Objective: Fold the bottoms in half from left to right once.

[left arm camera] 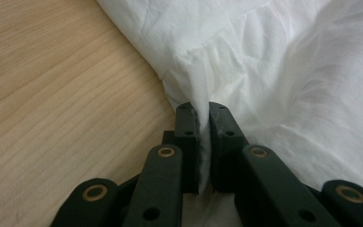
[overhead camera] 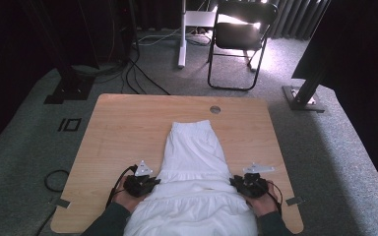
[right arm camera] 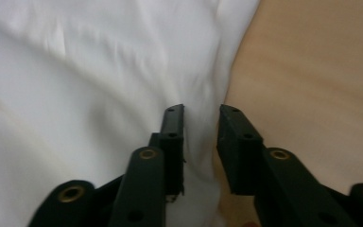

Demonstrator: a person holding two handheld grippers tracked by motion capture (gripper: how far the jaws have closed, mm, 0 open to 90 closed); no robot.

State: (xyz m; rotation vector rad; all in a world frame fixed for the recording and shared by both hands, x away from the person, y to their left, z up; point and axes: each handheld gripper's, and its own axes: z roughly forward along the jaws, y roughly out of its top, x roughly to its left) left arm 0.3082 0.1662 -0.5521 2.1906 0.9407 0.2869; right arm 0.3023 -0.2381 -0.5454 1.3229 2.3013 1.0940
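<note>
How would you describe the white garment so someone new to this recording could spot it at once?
Look at the light wooden table on the grey carpet. Down its middle, running from the near edge away from the person, lies a white tiered fabric skirt, narrow at the far end and flaring toward the person. It is the lone cloth item on the table, flanked by the left claw and right claw.

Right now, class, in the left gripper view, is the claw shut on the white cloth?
Yes, the left claw pinches a fold of the white cloth.
</note>
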